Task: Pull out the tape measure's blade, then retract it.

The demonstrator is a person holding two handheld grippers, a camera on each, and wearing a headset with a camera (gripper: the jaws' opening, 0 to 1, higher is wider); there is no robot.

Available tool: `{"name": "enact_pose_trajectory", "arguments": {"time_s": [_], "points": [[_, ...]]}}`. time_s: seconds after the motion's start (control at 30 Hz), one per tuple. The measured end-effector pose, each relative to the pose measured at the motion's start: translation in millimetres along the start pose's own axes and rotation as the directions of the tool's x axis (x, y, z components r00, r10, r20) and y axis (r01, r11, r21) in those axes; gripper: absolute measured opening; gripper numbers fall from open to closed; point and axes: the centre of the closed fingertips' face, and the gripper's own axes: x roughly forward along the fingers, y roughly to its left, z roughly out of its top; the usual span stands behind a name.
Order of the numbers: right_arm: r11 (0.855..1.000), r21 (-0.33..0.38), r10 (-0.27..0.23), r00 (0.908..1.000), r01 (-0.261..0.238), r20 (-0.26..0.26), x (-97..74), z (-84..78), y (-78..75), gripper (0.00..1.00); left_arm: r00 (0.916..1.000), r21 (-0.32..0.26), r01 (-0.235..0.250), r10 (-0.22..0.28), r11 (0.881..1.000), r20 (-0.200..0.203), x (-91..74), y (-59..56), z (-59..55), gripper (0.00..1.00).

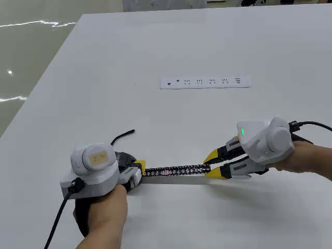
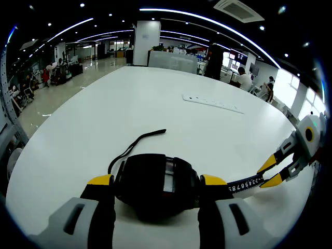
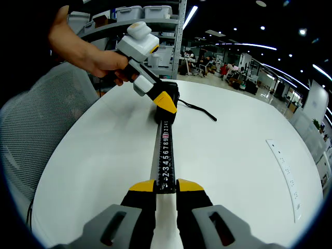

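Head view showed your left gripper (image 1: 133, 172) clamped on the black round plastic tape measure case (image 2: 155, 187), which rested on the white tabletop (image 1: 207, 41). Your right gripper (image 1: 211, 166) was closed on the end of the black numbered blade (image 1: 176, 170), partly drawn out. Had that narrow grip slipped, the blade would likely have snapped back; a skewed pull could have twisted the case loose. Open tabletop lay rightward and ahead, with the white power strip (image 1: 205, 82) well apart.

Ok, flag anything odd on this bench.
Nothing stands out. The left claw grips the tape measure, its blade runs straight and unkinked to the right claw, and the power strip lies flat on the table.
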Motion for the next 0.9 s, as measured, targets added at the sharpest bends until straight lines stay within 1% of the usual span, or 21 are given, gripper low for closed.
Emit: {"name": "enact_pose_trajectory", "arguments": {"time_s": [0.1,0.23,0.3,0.33,0.47,0.57,0.7,0.73,0.87,0.9], "points": [[1.0,-0.002,-0.001,1.0,0.001,0.0,1.0,0.5,-0.4,0.13,1.0,-0.003,0.0,0.0,1.0,0.0,0.6,0.7,0.1,0.6],[1.0,-0.003,-0.002,1.0,0.002,0.0,1.9,0.5,-1.8,0.13,1.0,-0.009,0.001,-0.001,1.0,0.0,-3.4,-1.8,0.5,0.6],[1.0,-0.003,-0.003,1.0,0.003,0.001,2.0,1.4,-1.4,0.13,1.0,-0.01,0.001,-0.001,1.0,0.0,-0.7,0.1,0.6,0.6],[1.0,-0.004,-0.004,1.0,0.004,0.001,2.2,1.4,-1.5,0.13,1.0,-0.011,0.001,-0.001,1.0,0.0,-3.3,-1.1,0.8,0.6],[1.0,-0.001,-0.003,1.0,0.003,0.003,3.5,-0.3,-1.7,0.13,1.0,-0.015,0.002,-0.002,1.0,0.0,-5.2,-1.5,1.7,0.6],[1.0,-0.009,-0.005,1.0,0.005,0.008,3.2,1.1,-1.9,0.13,1.0,-0.016,0.003,-0.003,1.0,-0.001,0.2,1.5,1.1,0.6],[1.0,-0.009,-0.006,0.9999,0.007,0.014,2.1,3.3,-2.6,0.13,1.0,-0.017,0.003,-0.003,1.0,0.0,4.2,2.7,0.6,0.6],[1.0,-0.01,-0.004,0.9999,0.004,0.01,2.7,2.9,-2.2,0.13,1.0,-0.017,0.003,-0.003,1.0,0.0,-1.2,0.1,1.3,0.6],[1.0,-0.007,-0.002,1.0,0.002,0.009,3.4,4.4,-0.3,0.13,1.0,-0.02,0.006,-0.006,1.0,0.0,-2.1,-0.1,1.5,0.6],[1.0,-0.007,-0.001,1.0,0.001,0.007,4.8,2.3,-1.2,0.13,1.0,-0.02,0.007,-0.007,1.0,0.0,-2.6,-0.6,1.5,0.6]]}}
